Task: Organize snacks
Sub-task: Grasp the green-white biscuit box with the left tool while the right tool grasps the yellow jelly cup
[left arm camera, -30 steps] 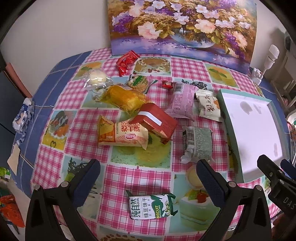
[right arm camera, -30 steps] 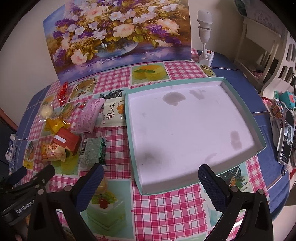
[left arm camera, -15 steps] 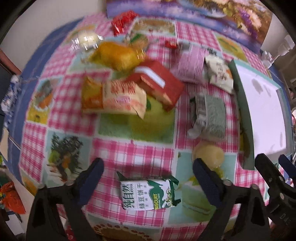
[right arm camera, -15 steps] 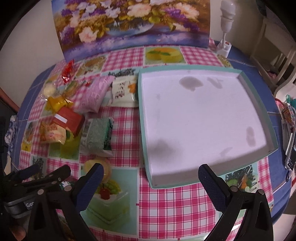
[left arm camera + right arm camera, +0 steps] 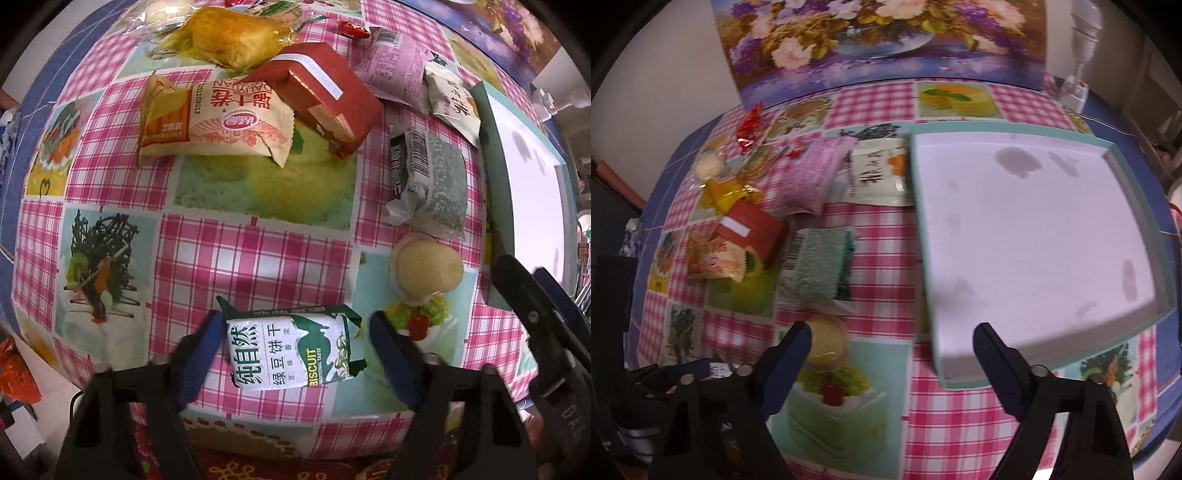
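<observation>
Near the front edge of the tabletop (image 5: pixel 258 258), left tongs (image 5: pixel 295 341) point straight down over the green-bean biscuit pack (image 5: pixel 291 352). Jaws have just been closing, now abt half open, pack between them; left pad looks at the pack's end, right pad still a gap off, so no grip yet. Pack reads as light, thin crinkly film, biscuits inside prob. brittle: best pinched across its short ends w/ mild squeeze, not the flimsy crimped seals. Film may slip.

Right tongs (image 5: pixel 892 341) hang wide, jaws also just closing a bit, nothing between them, hovering by the round cream-colored pastry (image 5: pixel 827 341) and the empty teal-rimmed tray (image 5: pixel 1108 147). Pastry looks soft, squashable.
</observation>
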`<action>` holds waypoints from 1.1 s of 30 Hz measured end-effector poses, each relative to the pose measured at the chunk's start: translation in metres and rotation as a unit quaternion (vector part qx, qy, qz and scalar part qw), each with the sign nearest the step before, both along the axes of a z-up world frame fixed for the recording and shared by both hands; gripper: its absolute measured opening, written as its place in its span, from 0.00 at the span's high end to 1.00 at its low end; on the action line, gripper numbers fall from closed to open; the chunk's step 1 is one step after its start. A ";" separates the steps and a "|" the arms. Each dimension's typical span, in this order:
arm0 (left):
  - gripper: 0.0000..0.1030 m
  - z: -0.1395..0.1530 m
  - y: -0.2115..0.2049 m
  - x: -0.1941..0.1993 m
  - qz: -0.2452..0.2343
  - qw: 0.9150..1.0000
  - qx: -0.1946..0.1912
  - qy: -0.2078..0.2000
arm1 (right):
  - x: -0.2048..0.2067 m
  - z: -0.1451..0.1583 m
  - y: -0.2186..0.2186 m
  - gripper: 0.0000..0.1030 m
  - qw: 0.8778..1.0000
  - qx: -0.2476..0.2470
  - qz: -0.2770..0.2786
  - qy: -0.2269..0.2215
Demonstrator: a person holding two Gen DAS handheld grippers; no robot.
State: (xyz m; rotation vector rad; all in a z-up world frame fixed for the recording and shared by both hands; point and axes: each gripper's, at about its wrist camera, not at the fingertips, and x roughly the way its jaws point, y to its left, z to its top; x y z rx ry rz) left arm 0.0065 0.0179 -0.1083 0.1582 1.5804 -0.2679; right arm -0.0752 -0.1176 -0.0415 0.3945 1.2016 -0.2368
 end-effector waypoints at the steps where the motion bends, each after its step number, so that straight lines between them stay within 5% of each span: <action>1: 0.32 0.001 -0.001 -0.003 0.000 1.000 0.004 0.000 | 0.002 -0.001 0.003 0.18 1.000 0.005 0.005 -0.001; 12: 0.39 0.007 0.011 0.007 0.019 1.000 -0.011 0.002 | 0.011 -0.007 0.023 0.45 0.998 0.039 0.039 0.002; 25: 0.39 0.014 0.065 0.046 0.101 0.994 -0.028 -0.036 | 0.019 -0.016 0.041 0.53 0.996 0.041 0.075 0.018; 33: 0.39 0.023 0.069 0.057 0.099 0.994 -0.020 -0.043 | 0.026 -0.033 0.055 0.64 0.993 0.031 0.099 0.048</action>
